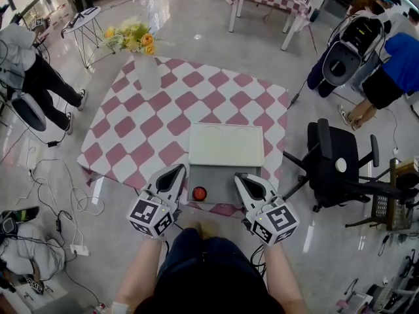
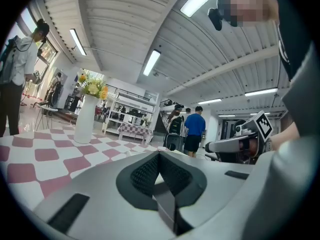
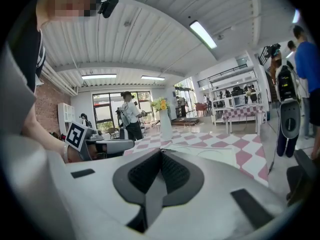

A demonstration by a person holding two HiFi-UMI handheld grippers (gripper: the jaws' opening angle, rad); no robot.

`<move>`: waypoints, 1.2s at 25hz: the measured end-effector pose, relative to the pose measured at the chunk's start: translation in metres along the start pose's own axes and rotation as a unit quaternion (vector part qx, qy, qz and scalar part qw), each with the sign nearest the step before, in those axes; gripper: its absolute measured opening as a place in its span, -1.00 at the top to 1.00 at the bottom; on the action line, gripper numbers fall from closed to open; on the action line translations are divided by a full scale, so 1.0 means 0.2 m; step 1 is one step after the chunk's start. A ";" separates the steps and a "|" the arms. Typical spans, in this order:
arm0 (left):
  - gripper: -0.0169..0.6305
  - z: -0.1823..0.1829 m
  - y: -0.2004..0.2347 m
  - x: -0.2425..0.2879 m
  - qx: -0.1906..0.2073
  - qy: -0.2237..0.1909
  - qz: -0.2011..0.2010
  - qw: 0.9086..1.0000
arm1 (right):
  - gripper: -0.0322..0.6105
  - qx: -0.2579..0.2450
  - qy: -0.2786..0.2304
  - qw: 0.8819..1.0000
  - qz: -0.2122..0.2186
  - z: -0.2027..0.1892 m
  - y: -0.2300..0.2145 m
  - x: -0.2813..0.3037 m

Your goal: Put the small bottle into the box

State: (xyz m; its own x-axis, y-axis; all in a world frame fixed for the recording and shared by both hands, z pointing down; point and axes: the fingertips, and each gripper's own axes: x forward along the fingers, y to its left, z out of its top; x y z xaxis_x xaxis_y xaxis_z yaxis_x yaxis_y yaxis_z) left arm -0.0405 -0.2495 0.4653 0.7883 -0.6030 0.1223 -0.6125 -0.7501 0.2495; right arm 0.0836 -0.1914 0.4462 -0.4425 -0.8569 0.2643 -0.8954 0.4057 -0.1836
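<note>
Head view: the box (image 1: pixel 256 175) sits at the near edge of the checkered table (image 1: pixel 150 129), lower centre of frame. Its white lid (image 1: pixel 226 144) lies open toward the top and the grey tray (image 1: pixel 226 178) is below it. The small bottle (image 1: pixel 199 193), red top showing, stands in the tray's lower-left corner. The left gripper (image 1: pixel 175 171) is just left of the box, its tip near the bottle but apart from it. The right gripper (image 1: pixel 244 178) is over the tray's right side, farther from the bottle. Gripper views: both pairs of jaws are pressed together with nothing between them — neither is grasping anything. A vase (image 1: pixel 147 70) of flowers stands at the table's upper left.
</note>
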 end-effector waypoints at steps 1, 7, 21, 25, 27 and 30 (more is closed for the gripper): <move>0.92 0.01 0.00 0.01 0.001 0.000 0.001 1.000 | 0.89 0.000 -0.003 1.000 -0.003 0.02 -0.01 0.00; 0.92 0.08 0.03 0.03 0.006 -0.009 0.004 1.000 | 0.89 -0.004 -0.014 1.000 -0.020 0.10 -0.07 -0.02; 0.92 0.29 0.07 0.02 0.013 -0.041 0.014 0.999 | 0.89 0.000 -0.046 0.998 -0.035 0.28 -0.13 -0.06; 0.92 0.36 0.07 0.01 0.013 -0.049 0.018 0.999 | 0.89 -0.002 -0.055 0.998 -0.038 0.33 -0.12 -0.07; 0.92 0.38 0.08 0.00 0.012 -0.053 0.021 0.998 | 0.89 -0.002 -0.059 0.997 -0.041 0.35 -0.13 -0.08; 0.92 0.42 0.09 -0.01 0.012 -0.058 0.025 0.998 | 0.89 0.001 -0.069 0.997 -0.043 0.39 -0.13 -0.08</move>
State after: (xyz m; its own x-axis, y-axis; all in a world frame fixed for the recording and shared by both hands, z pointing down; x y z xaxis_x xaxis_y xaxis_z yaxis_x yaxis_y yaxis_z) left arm -0.0583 -0.2842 0.3895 0.7456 -0.6660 0.0212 -0.6529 -0.7238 0.2231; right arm 0.1178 -0.2134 0.3732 -0.3523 -0.9244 0.1463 -0.9298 0.3278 -0.1677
